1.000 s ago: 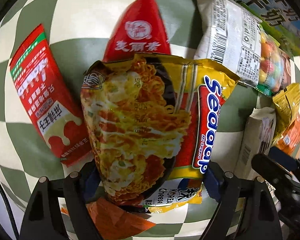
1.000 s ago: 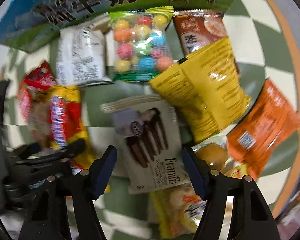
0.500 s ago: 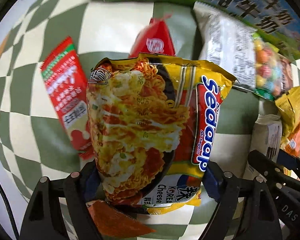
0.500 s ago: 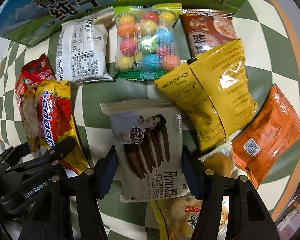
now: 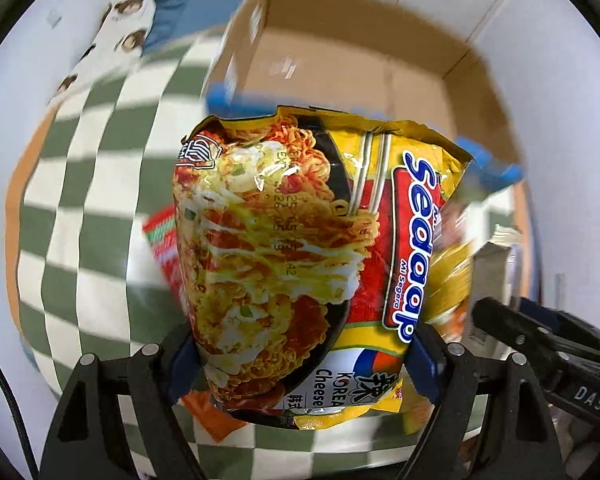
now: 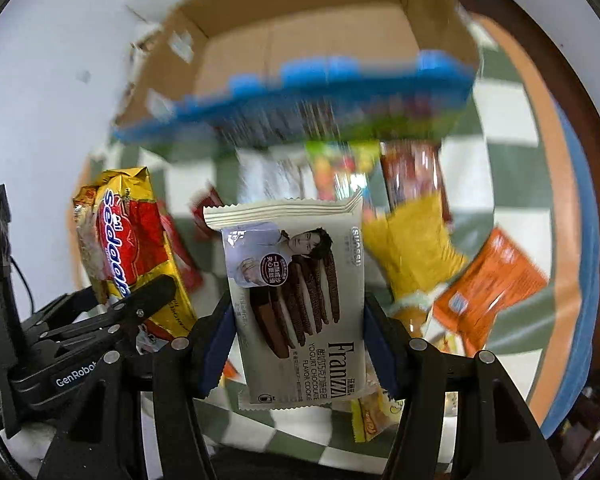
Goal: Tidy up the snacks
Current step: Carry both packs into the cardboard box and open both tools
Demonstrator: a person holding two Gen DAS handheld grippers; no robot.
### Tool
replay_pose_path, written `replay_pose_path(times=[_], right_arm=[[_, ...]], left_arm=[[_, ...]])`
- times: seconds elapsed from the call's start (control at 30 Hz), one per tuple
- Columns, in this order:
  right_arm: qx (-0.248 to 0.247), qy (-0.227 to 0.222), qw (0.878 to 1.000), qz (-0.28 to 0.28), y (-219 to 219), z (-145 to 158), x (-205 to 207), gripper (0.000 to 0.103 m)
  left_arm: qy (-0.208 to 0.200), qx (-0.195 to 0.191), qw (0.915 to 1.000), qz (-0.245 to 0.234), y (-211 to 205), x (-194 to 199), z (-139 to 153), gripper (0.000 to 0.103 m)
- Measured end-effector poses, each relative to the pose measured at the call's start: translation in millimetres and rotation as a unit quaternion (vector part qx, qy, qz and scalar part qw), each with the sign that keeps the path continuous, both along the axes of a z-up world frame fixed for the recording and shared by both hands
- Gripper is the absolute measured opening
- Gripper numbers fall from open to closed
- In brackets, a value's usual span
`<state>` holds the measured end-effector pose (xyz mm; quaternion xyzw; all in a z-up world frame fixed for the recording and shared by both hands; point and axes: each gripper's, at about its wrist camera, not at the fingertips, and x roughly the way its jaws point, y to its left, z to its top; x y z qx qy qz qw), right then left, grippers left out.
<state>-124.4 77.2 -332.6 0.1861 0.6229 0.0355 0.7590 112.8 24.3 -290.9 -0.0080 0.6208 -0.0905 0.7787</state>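
Both your tongs grip snacks above the checkered surface (image 5: pixel 84 216).
Left tongs (image 5: pixel 300 364) clamp the yellow noodle packet (image 5: pixel 300 256); right tongs (image 6: pixel 296 344), having just narrowed, pinch the white cookie pack (image 6: pixel 300 304).

Checked tablecloth (image 5: pixel 80 200), white wall (image 6: pixel 52 80)

cardboard box (image 6: pixel 308 40) behind snack packets (image 6: pixel 492 280)

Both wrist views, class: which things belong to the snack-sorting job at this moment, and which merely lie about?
In hand:
left gripper clamping the noodle packet
right gripper clamping the cookie packet
open cardboard box

Lying about:
orange packet
yellow packet
checked cloth
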Motion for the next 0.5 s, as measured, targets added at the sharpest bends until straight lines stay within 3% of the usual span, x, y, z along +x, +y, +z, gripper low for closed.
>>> replay_pose_path(times=[0.1,0.27,0.37,0.5], right_arm=[[0.020,-0.033,0.999,-0.007,-22,46,22,0.062],[0.014,-0.088,0.996,-0.021,-39,90,79,0.062],[-0.009,-0.097,0.995,-0.023,-46,91,120,0.063],[-0.029,-0.077,0.996,-0.021,-49,69,179,0.063]], left_arm=[[-0.019,-0.032,0.9993,-0.008,2,21,28,0.084],[-0.034,-0.035,0.9987,-0.015,-5,85,54,0.084],[-0.021,-0.014,0.9995,-0.021,-17,138,51,0.084],[0.026,0.005,0.9992,-0.031,-22,189,8,0.084]])
